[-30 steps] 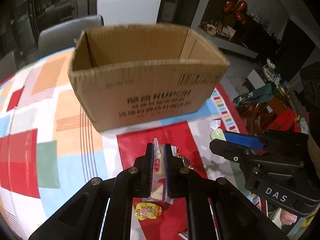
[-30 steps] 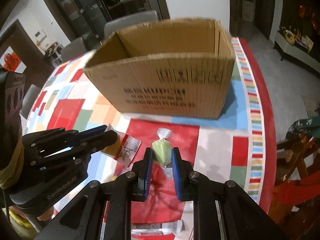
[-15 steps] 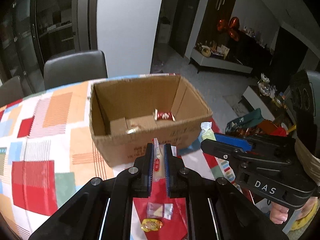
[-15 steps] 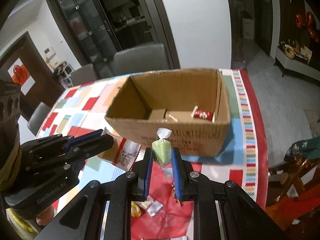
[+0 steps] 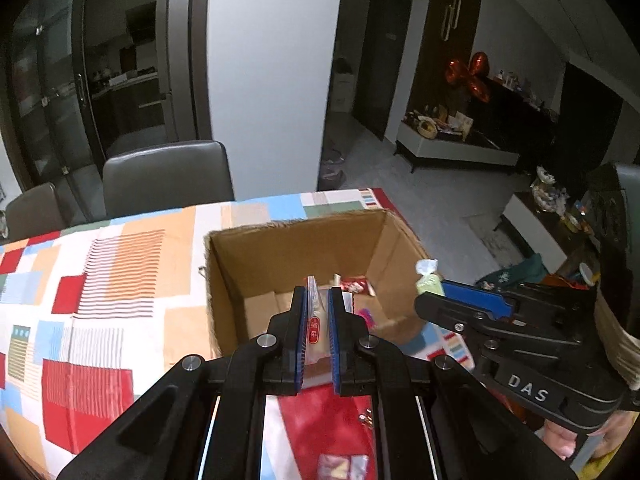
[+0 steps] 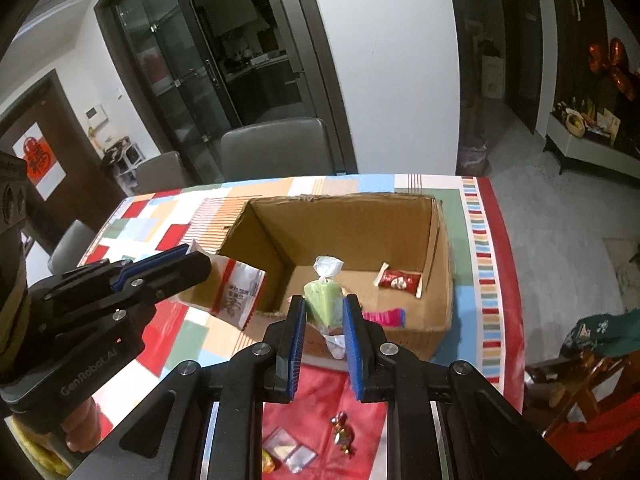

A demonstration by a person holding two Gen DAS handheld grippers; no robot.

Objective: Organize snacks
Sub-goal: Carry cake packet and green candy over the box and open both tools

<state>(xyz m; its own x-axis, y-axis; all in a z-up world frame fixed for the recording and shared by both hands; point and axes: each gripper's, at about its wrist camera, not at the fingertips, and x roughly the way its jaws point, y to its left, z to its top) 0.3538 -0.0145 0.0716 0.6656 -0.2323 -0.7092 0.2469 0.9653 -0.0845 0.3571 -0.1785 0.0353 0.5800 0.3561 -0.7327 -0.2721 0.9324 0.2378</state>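
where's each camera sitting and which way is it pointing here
Left wrist: rides the left gripper, facing along its fingers into the cardboard box; it grips a white packet. The right gripper and a bit of hand show at right.
Right wrist: rides the right gripper, facing the same cardboard box from above; it grips a green snack bag. The left gripper enters from the left.
Shared: box, patchwork tablecloth, grey chair, both grippers.
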